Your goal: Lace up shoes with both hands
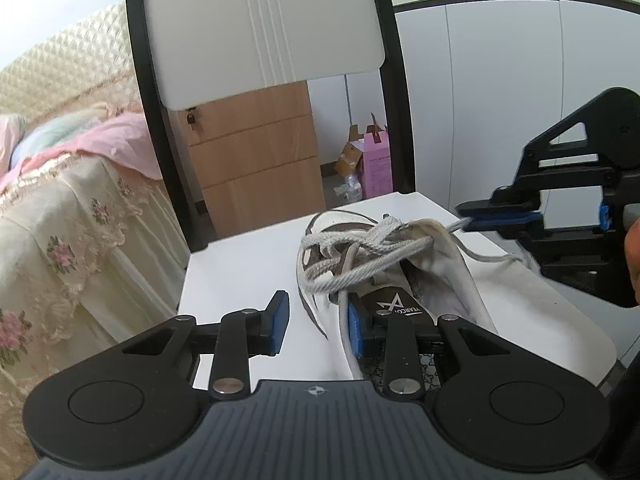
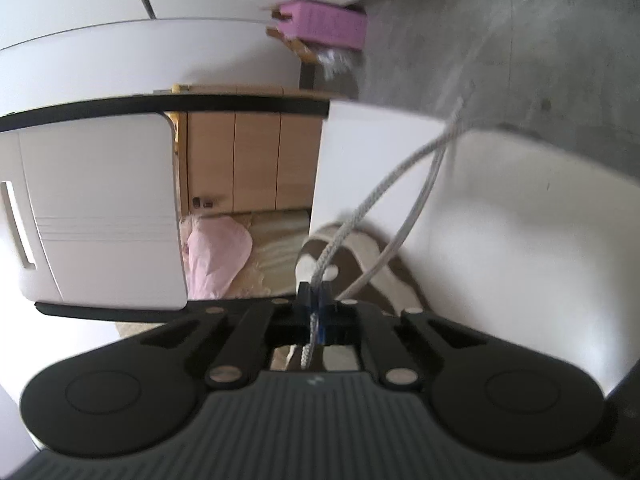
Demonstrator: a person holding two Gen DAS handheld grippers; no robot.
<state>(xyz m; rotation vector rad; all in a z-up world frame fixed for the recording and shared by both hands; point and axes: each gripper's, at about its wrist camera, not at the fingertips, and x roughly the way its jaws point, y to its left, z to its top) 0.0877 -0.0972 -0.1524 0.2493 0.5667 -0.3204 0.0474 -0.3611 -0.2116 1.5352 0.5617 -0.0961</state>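
A white and grey sneaker (image 1: 404,268) lies on the white chair seat (image 1: 248,264), its grey laces (image 1: 360,260) loosely tangled over the tongue. My left gripper (image 1: 316,322) straddles the shoe's near side wall. One blue pad (image 1: 354,328) is inside the shoe and the other stands apart outside it, so the jaws are open. My right gripper (image 1: 472,218) comes in from the right and is shut on a lace end. In the right wrist view the same gripper (image 2: 316,300) pinches the grey lace (image 2: 380,188), which runs away over the shoe (image 2: 360,244).
The chair's white back with its black frame (image 1: 260,32) rises behind the shoe. A bed with a floral cover (image 1: 60,220) is at the left. A wooden drawer unit (image 1: 256,160) and a pink box (image 1: 376,164) stand on the floor beyond. A hand (image 1: 632,252) shows at the right edge.
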